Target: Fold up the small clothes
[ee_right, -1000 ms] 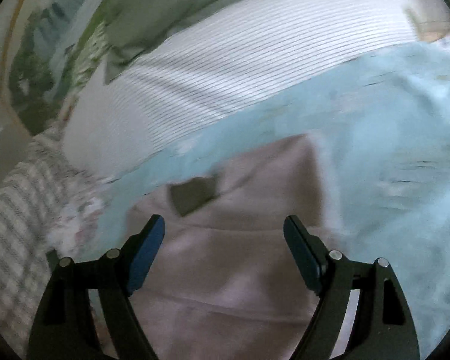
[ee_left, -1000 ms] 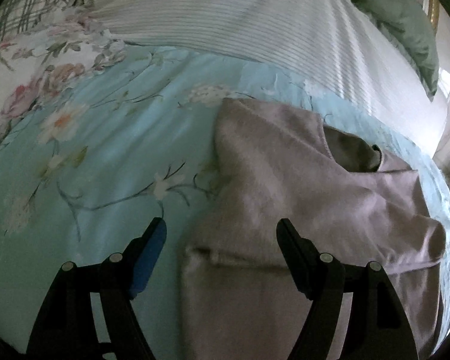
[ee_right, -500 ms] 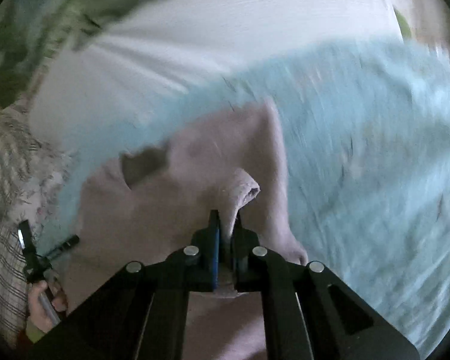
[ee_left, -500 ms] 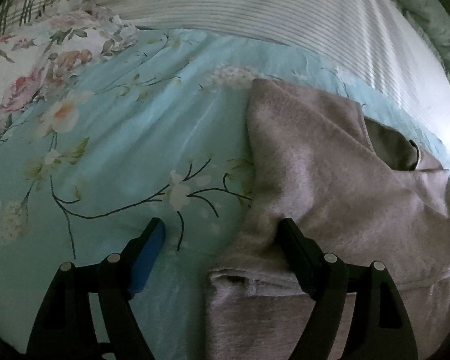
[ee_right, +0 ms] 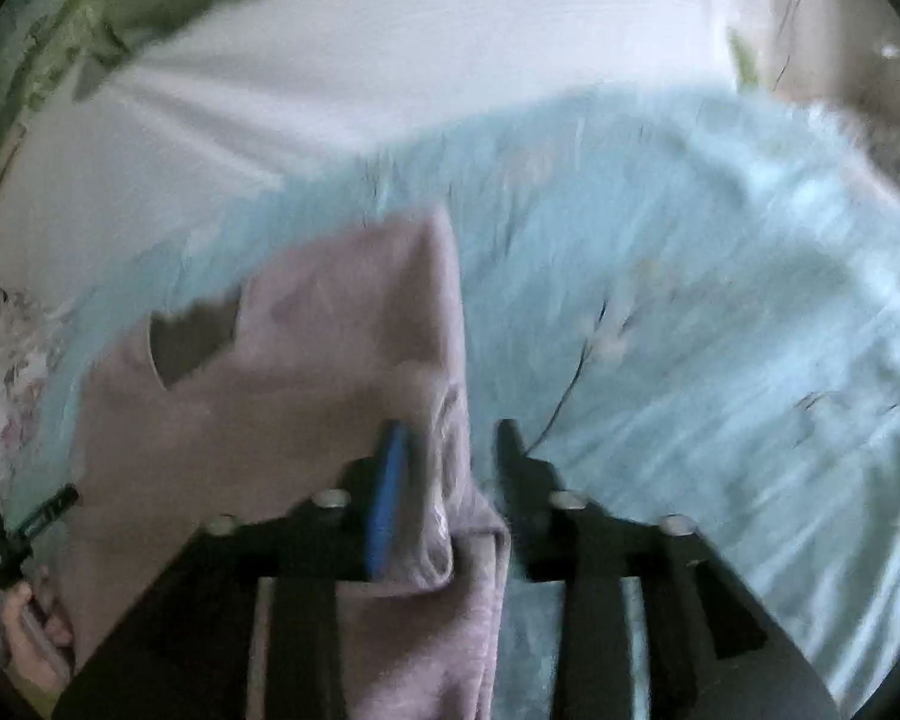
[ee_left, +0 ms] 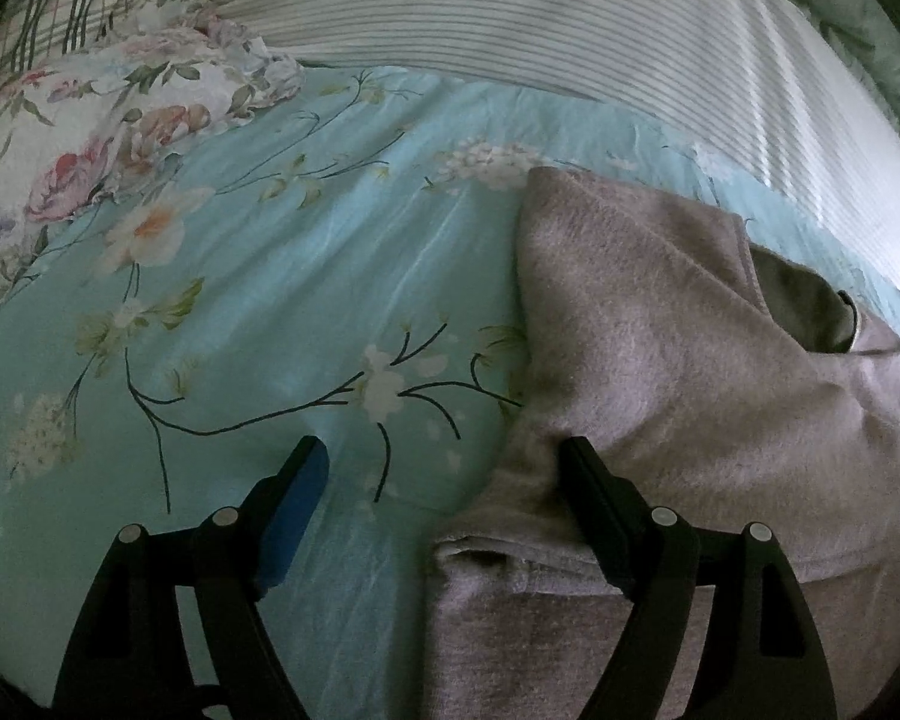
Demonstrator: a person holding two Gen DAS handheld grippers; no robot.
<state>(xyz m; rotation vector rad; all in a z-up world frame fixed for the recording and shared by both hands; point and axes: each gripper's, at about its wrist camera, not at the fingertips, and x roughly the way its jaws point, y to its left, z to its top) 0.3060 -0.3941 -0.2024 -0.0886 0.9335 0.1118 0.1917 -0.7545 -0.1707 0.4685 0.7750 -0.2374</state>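
Note:
A small pinkish-grey top lies on the light blue floral bed sheet, with its side folded in and its neck opening toward the striped pillow. My left gripper is open; its right finger rests over the top's left edge, its left finger over bare sheet. In the right wrist view the same top lies left of centre. My right gripper is partly open, with the top's right edge fold lying loose between its fingers.
A white striped pillow lies beyond the top, a floral pillow at far left, and a green cushion at far right. In the right wrist view the other hand and gripper show at lower left. Blue sheet spreads right.
My right gripper shut on the top's right edge half a second ago and has now opened, leaving the fold lying between its fingers. My left gripper shifted left relative to the top and stayed open.

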